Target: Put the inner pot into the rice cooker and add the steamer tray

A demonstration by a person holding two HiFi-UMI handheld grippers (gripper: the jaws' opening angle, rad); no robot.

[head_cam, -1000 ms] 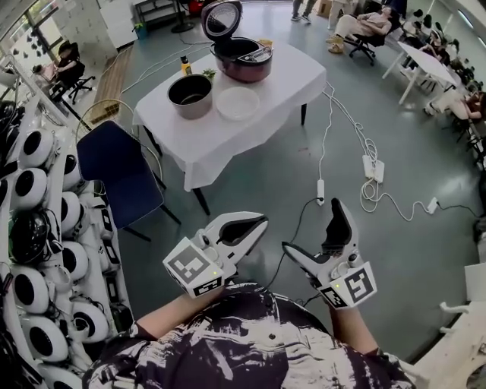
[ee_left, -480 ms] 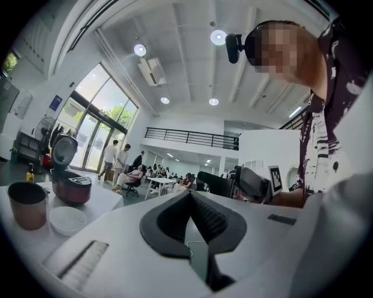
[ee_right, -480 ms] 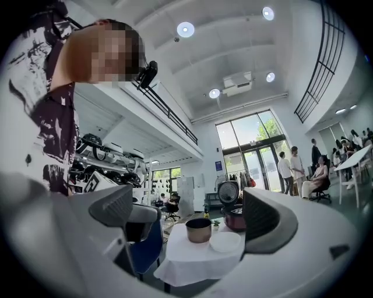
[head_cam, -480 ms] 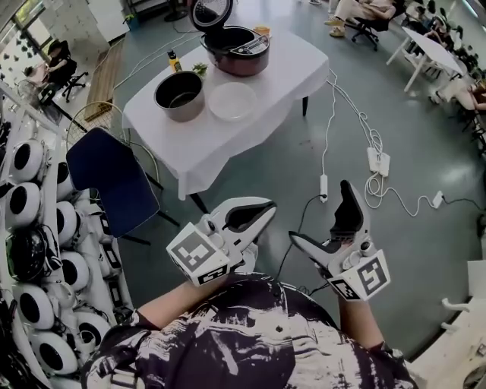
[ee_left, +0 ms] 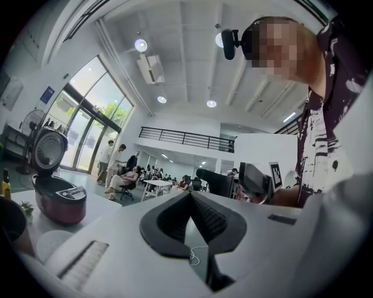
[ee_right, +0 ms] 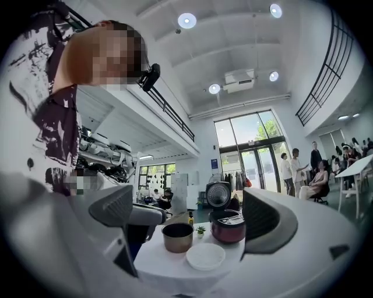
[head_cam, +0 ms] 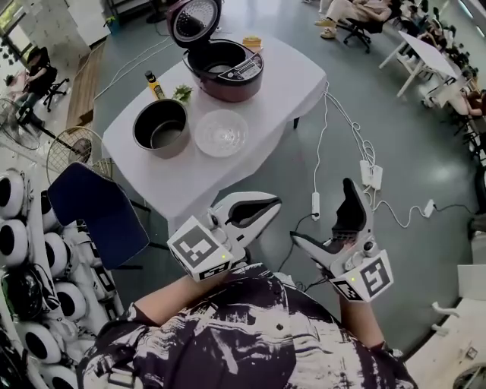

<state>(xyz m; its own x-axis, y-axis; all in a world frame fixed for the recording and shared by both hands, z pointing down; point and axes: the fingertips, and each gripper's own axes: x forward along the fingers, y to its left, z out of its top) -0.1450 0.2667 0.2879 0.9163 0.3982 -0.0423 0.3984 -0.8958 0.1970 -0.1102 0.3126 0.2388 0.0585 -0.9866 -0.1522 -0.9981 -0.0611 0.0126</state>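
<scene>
Forward, left hand-held gripper (head_cam: pixel 275 202) closed, right hand-held gripper (head_cam: pixel 320 211) agape

All views sit well back from the table (head_cam: pixel 281 83).
Head view looks steeply down; gripper views face across from low, both catching the rice cooker (ee_right: pixel 228 228).

A big open-plan office-lab hall. Left of the left claw (head_cam: pixel 269 209) stand rows of white round devices (head_cam: pixel 53 254). Far beyond the right claw (head_cam: pixel 320 211), people (head_cam: pixel 343 9) sit in office chairs (head_cam: pixel 358 34) near a white table (head_cam: pixel 427 59).

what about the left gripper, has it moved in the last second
Yes. The left gripper has moved forward: its gap to the near corner of the table has shrunk.
</scene>
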